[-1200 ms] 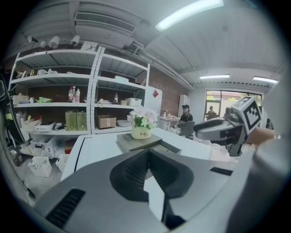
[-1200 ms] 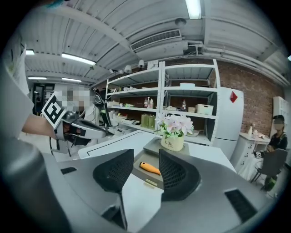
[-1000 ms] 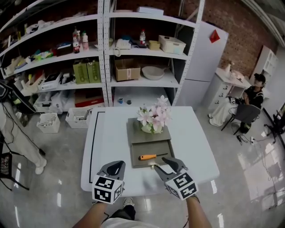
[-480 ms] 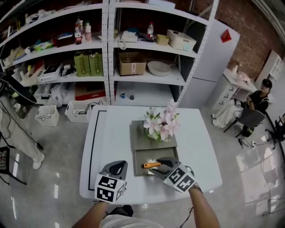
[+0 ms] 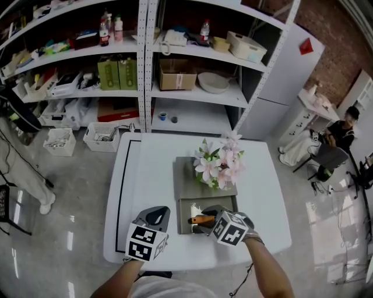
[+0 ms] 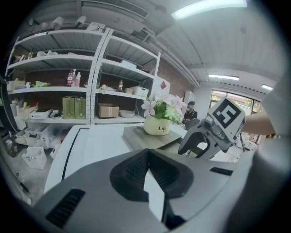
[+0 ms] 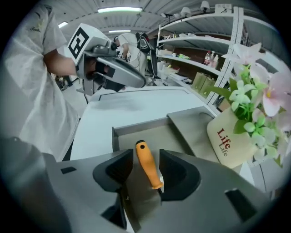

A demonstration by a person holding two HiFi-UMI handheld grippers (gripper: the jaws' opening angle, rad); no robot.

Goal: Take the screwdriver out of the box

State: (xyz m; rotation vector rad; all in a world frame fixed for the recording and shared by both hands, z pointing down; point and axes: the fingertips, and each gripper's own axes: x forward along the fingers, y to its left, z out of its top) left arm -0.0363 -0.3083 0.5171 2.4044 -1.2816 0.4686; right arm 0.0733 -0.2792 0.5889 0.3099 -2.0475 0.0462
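A workroom, part lab and part storeroom

White metal shelving (image 5: 145, 87) along the back carries cardboard boxes (image 5: 178, 74), bottles (image 5: 105, 32) and a bowl (image 5: 213, 83), and baskets (image 5: 57, 141) stand on the glossy grey floor (image 5: 58, 244) below. A brick wall (image 5: 338, 35) rises at the right, strip lights (image 6: 207, 8) cross the ceiling, and a lone white worktop (image 5: 151, 174) stands mid-floor. Well beyond its right edge a person (image 5: 344, 131) sits on a chair.

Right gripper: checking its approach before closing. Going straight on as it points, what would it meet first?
Probably the screwdriver: its orange handle lies in the box between the right gripper's open fingers; depth unclear.
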